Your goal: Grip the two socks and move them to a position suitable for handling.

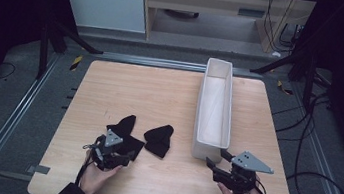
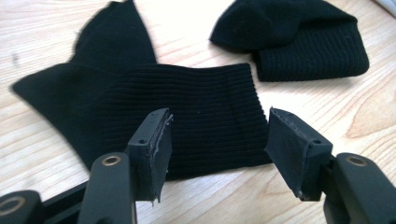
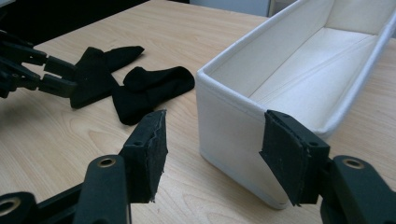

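- Socks first: two black ones lie on the table (image 1: 110,89), near its front edge and left of centre. The near sock (image 2: 187,126) lies spread flat, its ribbed cuff towards the left gripper (image 2: 217,144); the far sock (image 2: 299,42) sits folded just beside it, apart from it by a narrow strip of bare wood.
- Left gripper: jaws wide, standing either side of the near sock's cuff edge (the pads are not pressing on it, as far as the left gripper view shows). Nothing is held.
- Right gripper (image 3: 212,154): jaws also wide and empty, hovering just before the near end of the bin (image 3: 224,116), with that end's corner showing between them but not clamped.
- Bin: a long white fabric one, standing upright to the right of the socks, running away from the person. Its inside looks bare; no sock lies in it.
- Progress, as I judge it: the work seems to be putting the socks away in the bin, and it is at the very start. Neither sock has been lifted or moved over.
- Left to do: close on the near sock's cuff, carry it across, drop it in, then likewise for the far sock (the right gripper may be there to steady the bin).
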A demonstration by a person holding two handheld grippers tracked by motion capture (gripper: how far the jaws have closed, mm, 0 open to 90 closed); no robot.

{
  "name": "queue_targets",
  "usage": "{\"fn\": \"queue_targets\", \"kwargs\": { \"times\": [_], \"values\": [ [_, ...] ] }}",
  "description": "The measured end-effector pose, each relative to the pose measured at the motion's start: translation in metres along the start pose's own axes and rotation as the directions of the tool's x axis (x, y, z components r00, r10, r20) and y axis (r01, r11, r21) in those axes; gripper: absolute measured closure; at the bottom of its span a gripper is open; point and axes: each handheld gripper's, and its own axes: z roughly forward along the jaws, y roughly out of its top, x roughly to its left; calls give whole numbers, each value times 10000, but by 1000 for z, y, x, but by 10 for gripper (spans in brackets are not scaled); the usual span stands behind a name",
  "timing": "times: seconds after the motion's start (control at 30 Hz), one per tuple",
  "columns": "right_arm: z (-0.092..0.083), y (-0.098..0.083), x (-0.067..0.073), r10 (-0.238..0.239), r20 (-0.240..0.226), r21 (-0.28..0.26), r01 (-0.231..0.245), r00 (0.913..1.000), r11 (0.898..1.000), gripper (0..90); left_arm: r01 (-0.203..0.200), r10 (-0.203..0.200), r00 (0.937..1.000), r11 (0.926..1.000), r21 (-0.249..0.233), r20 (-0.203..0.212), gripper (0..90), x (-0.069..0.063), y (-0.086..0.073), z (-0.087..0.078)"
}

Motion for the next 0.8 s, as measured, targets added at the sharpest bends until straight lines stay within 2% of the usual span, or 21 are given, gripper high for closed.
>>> {"fn": "queue_targets", "kwargs": {
  "times": [0.13,0.43,0.57,0.67,0.73,0.77,0.8],
  "values": [
    [2,0,1,-49,-41,87,49,10000,9999,409,-203,202,9998,9997,166,89,402,-7,3,6],
    [5,-2,0,25,-172,336,-19,9998,9994,413,-231,225,9997,9979,599,98,475,-10,4,17],
    [6,-2,1,-6,-178,348,13,9998,9994,413,-323,329,9994,9972,681,-76,587,-10,4,17],
    [6,-1,1,-1,-197,351,8,9998,9994,413,-202,205,9998,9970,742,-37,663,-6,5,16],
    [6,-1,1,-17,-196,344,24,9998,9994,412,-1,1,10000,9975,701,11,741,-1,5,16],
    [7,-1,1,-34,-194,372,42,9998,9993,412,292,-308,9993,9969,728,218,772,5,4,14],
    [7,-2,1,-4,-230,383,13,9997,9993,412,292,-308,9993,9969,728,218,777,5,4,14]
  ]
}}
